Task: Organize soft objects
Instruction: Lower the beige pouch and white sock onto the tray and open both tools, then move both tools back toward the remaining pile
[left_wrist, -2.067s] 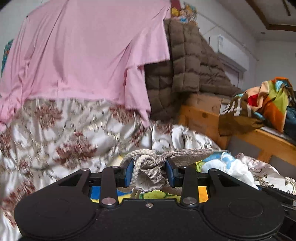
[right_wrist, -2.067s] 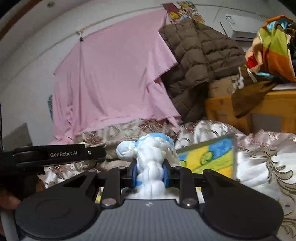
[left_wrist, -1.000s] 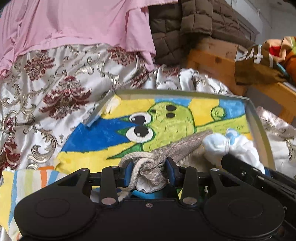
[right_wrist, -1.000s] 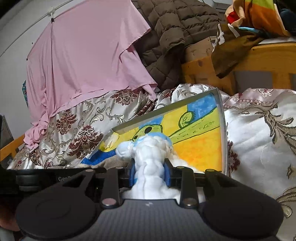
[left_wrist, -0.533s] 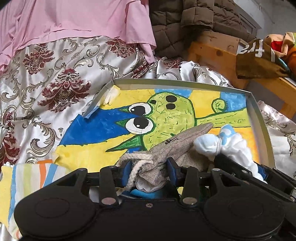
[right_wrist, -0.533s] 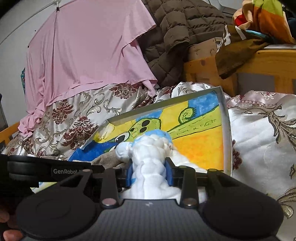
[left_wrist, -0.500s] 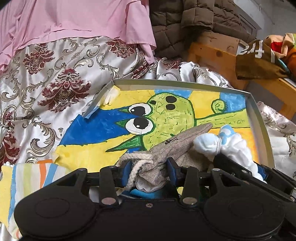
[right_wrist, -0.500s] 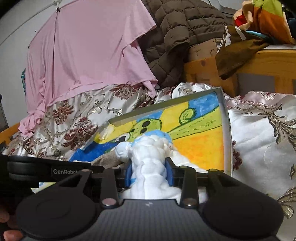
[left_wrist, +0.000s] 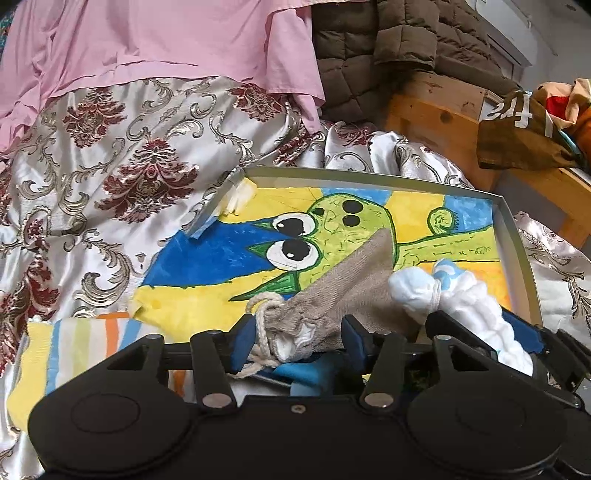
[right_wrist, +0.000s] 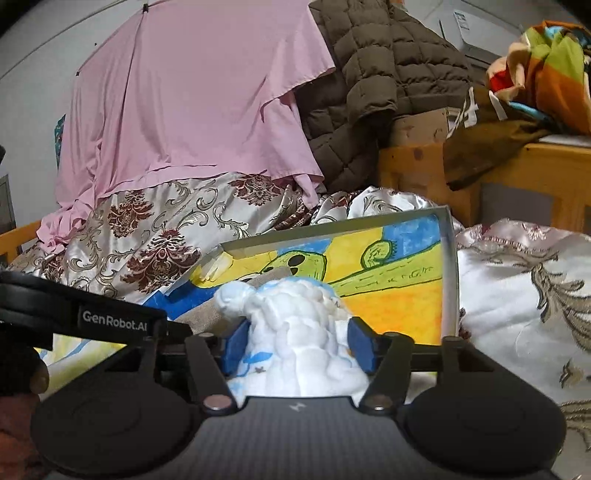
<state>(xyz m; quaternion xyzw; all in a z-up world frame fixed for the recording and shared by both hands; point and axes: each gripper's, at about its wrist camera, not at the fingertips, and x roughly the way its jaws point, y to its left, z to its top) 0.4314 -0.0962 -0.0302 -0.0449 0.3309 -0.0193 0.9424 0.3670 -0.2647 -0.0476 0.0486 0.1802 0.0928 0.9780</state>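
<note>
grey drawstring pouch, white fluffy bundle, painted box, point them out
grey drawstring pouch (left_wrist: 343, 284): left wrist view, mid fabric
white fluffy bundle (right_wrist: 295, 325): right wrist view, middle of the fluff
painted box (right_wrist: 448, 266): right wrist view, right wall

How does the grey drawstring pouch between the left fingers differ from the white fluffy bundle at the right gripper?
The grey drawstring pouch is flat-woven fabric closed by a cream cord; the white fluffy bundle is puffy white with blue patches, tied into a knob. The pouch tapers to a flat point; the bundle mounds up. Both lie on the painted tray, side by side, each between opened jaws of the left gripper and right gripper.
</note>
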